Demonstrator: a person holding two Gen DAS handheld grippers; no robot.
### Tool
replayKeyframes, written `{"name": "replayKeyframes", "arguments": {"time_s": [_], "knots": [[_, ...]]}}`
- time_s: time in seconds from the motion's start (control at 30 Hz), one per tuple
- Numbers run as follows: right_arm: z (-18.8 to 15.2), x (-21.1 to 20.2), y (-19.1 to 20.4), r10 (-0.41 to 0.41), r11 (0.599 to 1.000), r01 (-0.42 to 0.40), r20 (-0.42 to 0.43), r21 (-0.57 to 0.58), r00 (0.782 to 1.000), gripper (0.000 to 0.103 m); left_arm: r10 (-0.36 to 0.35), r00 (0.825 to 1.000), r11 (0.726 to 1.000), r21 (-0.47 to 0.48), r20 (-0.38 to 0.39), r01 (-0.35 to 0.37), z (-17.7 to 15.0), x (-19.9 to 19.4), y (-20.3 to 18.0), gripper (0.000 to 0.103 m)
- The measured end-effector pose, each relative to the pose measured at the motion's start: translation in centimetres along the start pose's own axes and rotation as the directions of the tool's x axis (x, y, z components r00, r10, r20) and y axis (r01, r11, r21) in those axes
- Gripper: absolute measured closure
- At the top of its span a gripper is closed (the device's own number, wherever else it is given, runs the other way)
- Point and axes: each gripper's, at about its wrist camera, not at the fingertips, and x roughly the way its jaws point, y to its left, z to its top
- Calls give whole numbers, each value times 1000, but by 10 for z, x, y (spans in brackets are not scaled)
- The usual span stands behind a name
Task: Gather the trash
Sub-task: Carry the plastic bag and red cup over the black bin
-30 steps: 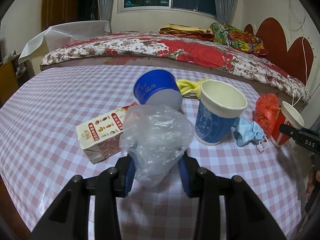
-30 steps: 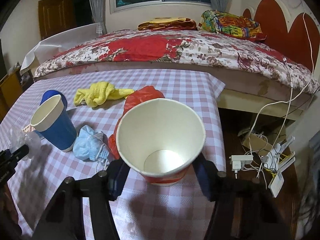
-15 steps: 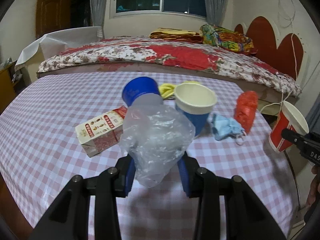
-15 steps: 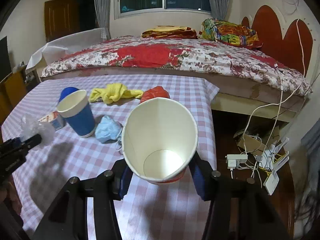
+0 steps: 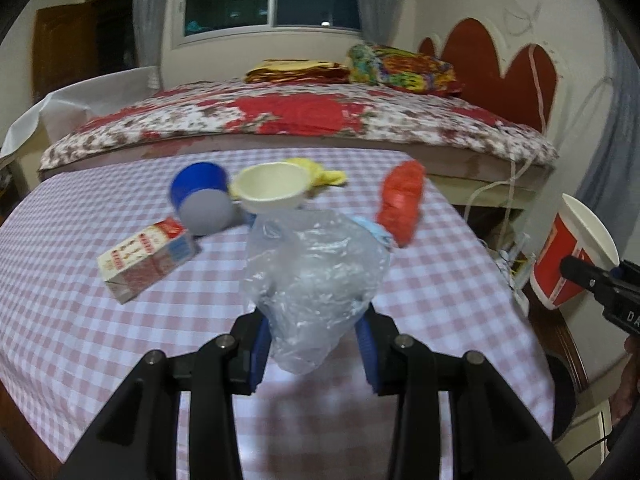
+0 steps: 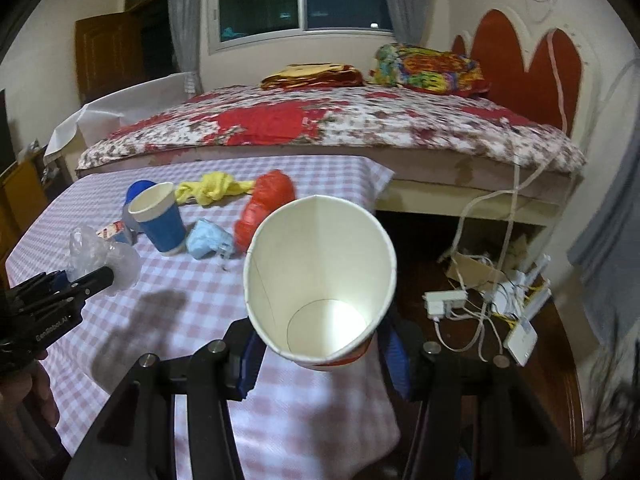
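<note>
1. Left gripper [image 5: 314, 334]: fingers clamped on crumpled clear plastic bag [image 5: 312, 276], lower centre of frame, above checked worktop [image 5: 80, 320].
2. Right gripper [image 6: 320, 356]: fingers pinch red paper cup [image 6: 320, 276], centre frame, mouth toward camera.
3. Blue cup [image 6: 158, 218], carton [image 5: 148, 256], mask [image 6: 206, 238] on worktop, mid-left.

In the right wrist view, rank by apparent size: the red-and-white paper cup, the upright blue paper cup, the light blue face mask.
1. Red-and-white paper cup, inflated by nearness to the camera.
2. Upright blue paper cup.
3. Light blue face mask.
</note>
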Motion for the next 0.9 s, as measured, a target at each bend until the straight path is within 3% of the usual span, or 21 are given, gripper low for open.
{"name": "replayKeyframes", "arguments": {"time_s": [0.57,0.9], "knots": [[-57,-44,-97,-124,983,128,-38,132,992,49,-140,989,978,153,-39,144,-6,-2,-100,63],[-96,-62,-150,-199,956,213,-90,201,976,49,-243,966,938,230,-90,257,-18,-5,-159,64]]}}
